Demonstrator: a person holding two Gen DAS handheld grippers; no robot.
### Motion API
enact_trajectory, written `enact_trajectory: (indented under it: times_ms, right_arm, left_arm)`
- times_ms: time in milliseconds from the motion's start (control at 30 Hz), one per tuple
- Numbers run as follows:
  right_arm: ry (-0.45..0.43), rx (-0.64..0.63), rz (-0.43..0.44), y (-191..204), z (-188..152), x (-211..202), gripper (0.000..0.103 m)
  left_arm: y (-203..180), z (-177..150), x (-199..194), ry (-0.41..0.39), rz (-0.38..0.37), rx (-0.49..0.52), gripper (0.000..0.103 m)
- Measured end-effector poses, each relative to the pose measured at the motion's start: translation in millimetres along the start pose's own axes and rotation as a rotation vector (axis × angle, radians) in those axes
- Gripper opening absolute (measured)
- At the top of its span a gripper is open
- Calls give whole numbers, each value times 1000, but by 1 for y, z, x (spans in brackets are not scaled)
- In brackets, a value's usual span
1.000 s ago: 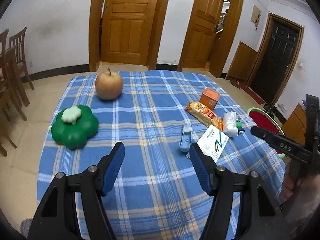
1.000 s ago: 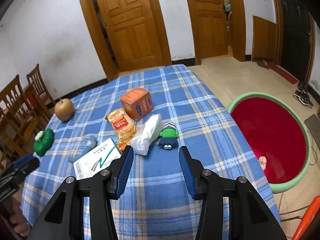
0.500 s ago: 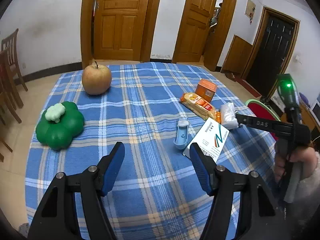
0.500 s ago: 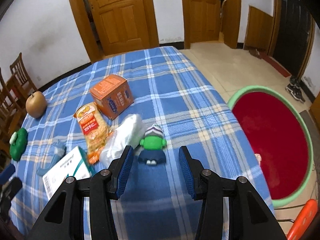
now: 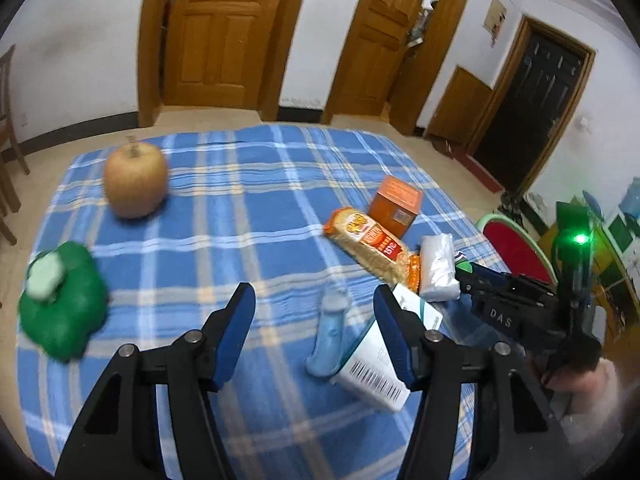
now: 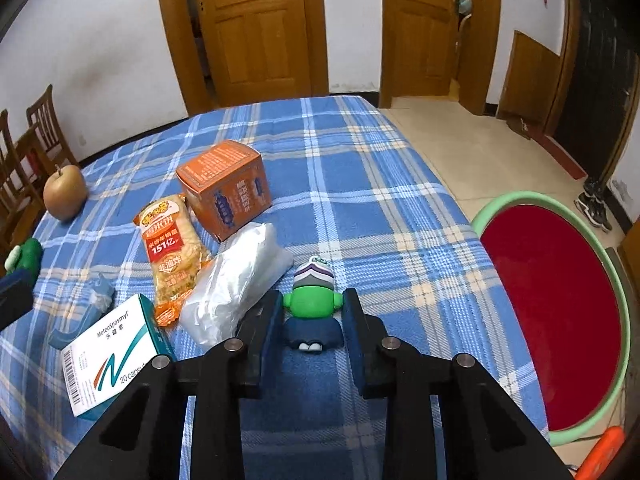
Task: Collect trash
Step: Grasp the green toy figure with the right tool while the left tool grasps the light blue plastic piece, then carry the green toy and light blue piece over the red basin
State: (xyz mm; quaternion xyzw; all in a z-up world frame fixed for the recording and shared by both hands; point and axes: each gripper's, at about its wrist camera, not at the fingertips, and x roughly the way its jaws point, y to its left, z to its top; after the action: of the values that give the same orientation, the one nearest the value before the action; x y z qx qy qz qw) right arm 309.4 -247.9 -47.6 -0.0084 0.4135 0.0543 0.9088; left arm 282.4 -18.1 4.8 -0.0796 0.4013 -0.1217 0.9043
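Right tongs (image 6: 310, 322) closing around small green toy figure (image 6: 313, 300) near right edge of bench (image 6: 360, 184), pads not yet pressing; left tongs (image 5: 314, 330) closing on nothing; probably light, hard, smooth, so best pinched across its body.

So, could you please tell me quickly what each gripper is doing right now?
Left gripper: closing around the pale blue plastic piece, not touching.
Right gripper: closing around the small green toy figure; contact unclear.
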Motion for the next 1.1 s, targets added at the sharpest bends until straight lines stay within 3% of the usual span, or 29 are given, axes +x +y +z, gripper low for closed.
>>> enact_trajectory:
  times_ms: [167, 267, 467, 500, 600, 867, 1100]
  right_arm:
    - [4, -23, -31, 6, 0, 3, 30]
    - [4, -12, -20, 3, 0, 3, 30]
    - [4, -15, -23, 4, 0, 3, 30]
    - [4, -15, -23, 3, 0, 3, 30]
    - [4, -15, -23, 4, 0, 3, 30]
    - [4, -22, -28, 4, 0, 3, 29]
    - [-20, -5, -38, 4, -6, -6, 28]
  left_arm:
    - [-11, 2, 27, 74, 3, 33, 61]
    - [-11, 0, 41, 113, -18, 20, 54]
    - [-6, -3, 49, 116, -30, -7, 43]
    - [-6, -3, 49, 111, -27, -2, 41]
    - [-8, -4, 50, 113, -11, 6, 18]
    - [-16, -8, 40, 89, -4, 31, 18]
    - [-14, -2, 2, 29, -5, 35, 18]
